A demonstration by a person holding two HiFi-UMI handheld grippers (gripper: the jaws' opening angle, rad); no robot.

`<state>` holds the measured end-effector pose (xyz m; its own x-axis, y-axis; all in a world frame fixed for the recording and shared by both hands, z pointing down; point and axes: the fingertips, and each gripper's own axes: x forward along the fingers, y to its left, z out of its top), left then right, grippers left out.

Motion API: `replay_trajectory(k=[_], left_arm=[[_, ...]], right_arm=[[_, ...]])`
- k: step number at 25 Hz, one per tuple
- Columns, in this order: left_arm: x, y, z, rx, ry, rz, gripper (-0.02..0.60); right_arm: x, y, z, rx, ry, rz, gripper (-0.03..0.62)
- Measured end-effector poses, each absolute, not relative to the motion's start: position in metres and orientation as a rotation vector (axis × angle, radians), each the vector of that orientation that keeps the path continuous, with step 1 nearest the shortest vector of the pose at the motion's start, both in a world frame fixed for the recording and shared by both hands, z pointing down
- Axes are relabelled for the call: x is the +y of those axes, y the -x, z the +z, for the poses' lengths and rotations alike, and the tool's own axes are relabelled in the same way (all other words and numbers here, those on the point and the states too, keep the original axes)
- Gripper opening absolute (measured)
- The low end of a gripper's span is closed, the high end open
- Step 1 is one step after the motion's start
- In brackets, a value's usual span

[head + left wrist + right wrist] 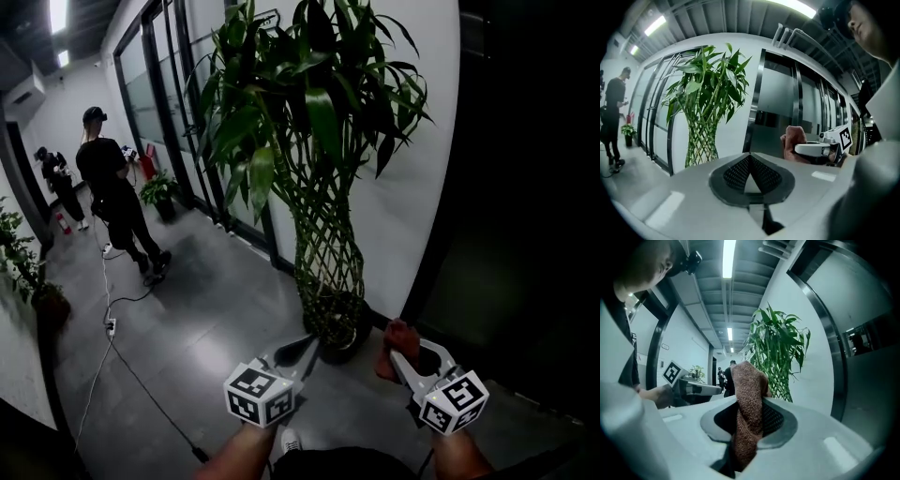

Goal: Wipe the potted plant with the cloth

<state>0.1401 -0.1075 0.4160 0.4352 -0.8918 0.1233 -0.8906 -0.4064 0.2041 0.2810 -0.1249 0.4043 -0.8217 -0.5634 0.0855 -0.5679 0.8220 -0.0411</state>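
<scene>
Right gripper [749, 420] has its jaws clamped on the cloth [746, 394], a brownish knit rag pinched through a fold, with a hump poking out past the tips. Left gripper [750, 174] is clenched on nothing, tips pressed together. Both sit low and near, with the cloth just to the right of the pot [339, 330].

The potted plant [323, 234] stands straight ahead against the white wall [412, 187]. It has a woven lattice stem, and the leaves [309, 94] are all up top, well above the jaws.

What I'd worry about: the cloth is only held by that fold, so dragging it along a leaf could tug it loose, my guess anyway. The leaves look floppy and nothing braces them since the left jaws are shut, so a one-sided wipe would probably just shove a leaf away or crease it. Pushing hard high up on that tall stem might rock the pot too.

In the way: the wall is tight behind the plant, so the far side of the foliage looks hard to reach, and the leaves overlap a lot. Far left there's a person [117, 187] standing and a small plant [159, 192] by the glass doors [178, 103]. A cable [122, 352] trails over the floor [216, 309] at near left, a trip risk if stepping round that way.
</scene>
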Motion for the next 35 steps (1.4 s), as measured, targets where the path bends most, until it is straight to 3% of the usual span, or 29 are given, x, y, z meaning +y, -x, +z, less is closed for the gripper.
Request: replay_trajectory(k=[14,35], left_arm=[[-0.054,-0.213,0.446,-1.635,-2.355,0.041,0.017],[-0.05,-0.223,0.435,-1.642,-2.393,0.047,0.017]], right_arm=[[-0.083,-0.349,0.447,-2.912,-0.788,0.17,0.071],[-0.072,-0.357,0.444,-2.94,-0.806,0.175,0.069]])
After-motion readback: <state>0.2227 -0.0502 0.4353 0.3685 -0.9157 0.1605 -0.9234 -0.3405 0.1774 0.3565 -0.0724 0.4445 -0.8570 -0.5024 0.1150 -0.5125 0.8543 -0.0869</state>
